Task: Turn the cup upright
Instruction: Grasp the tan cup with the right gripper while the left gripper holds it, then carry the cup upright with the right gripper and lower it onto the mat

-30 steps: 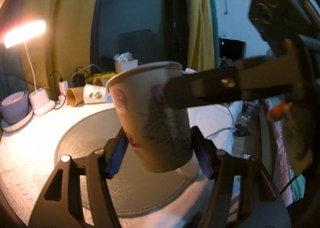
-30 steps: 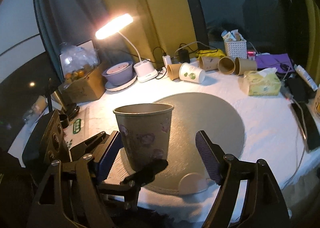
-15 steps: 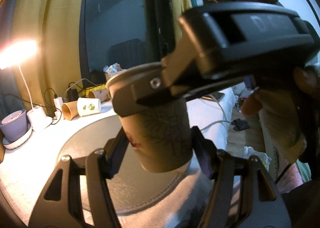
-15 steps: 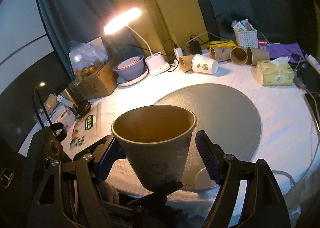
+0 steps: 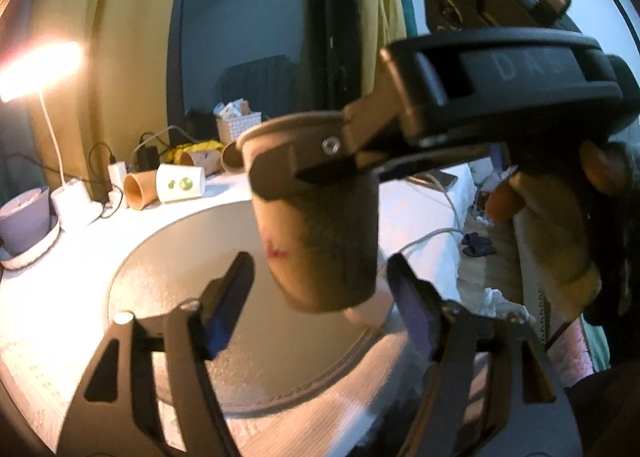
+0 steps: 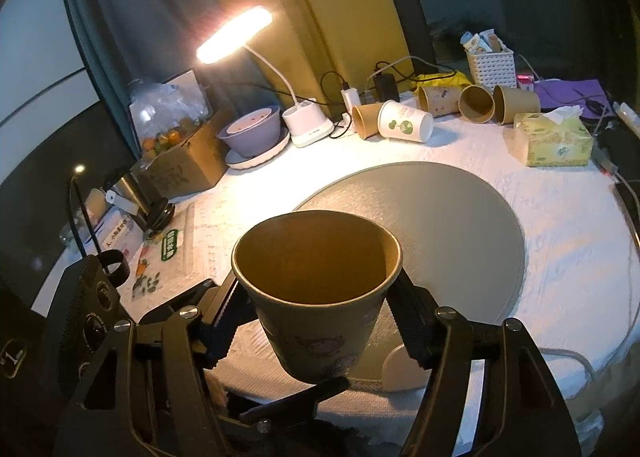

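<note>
A brown paper cup (image 6: 316, 297) with a flower print is held upright in the air above the near edge of the round grey mat (image 6: 440, 225). My right gripper (image 6: 320, 321) is shut on the cup, its fingers pressed to both sides just below the rim. In the left wrist view the cup (image 5: 320, 241) hangs between the fingers of my left gripper (image 5: 320, 297), which is open; there is a gap on each side. The right gripper's finger (image 5: 320, 161) crosses the cup's upper wall there.
Several paper cups (image 6: 404, 121) lie on their sides at the back of the white table. A lit desk lamp (image 6: 236, 37), a purple bowl (image 6: 250, 131), a tissue box (image 6: 554, 141), a white basket (image 6: 490, 67) and a cardboard box (image 6: 180, 165) stand around. A small round lid (image 6: 404, 367) lies at the mat's near edge.
My right gripper closed on the cup from above and came nearer. My left gripper opened and let go of the cup.
</note>
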A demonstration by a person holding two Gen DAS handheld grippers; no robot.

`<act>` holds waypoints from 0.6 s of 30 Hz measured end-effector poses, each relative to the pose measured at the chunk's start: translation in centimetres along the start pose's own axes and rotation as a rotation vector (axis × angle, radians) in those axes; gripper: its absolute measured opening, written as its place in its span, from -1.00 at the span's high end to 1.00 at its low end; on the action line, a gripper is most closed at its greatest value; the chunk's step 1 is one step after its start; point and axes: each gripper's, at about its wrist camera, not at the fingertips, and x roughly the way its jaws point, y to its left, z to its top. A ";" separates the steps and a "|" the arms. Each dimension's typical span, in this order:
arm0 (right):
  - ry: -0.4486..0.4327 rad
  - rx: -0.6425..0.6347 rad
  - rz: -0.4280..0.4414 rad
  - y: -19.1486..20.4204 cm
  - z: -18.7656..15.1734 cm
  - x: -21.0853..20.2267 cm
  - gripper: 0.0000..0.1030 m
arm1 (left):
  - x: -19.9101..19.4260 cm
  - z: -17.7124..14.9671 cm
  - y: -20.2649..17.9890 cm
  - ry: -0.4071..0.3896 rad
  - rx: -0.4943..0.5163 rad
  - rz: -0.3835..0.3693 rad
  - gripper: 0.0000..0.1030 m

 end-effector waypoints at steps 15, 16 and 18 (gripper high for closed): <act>-0.033 -0.050 -0.214 -2.5 0.7 3.8 -0.37 | 0.2 -0.7 6.9 0.078 -0.252 0.091 -0.40; -0.034 -0.055 -0.225 -2.6 0.7 3.9 -0.37 | 0.2 -0.6 7.4 0.076 -0.263 0.100 -0.40; -0.035 -0.073 -0.259 -2.7 0.8 4.6 -0.37 | 0.0 -0.6 8.3 0.068 -0.279 0.117 -0.40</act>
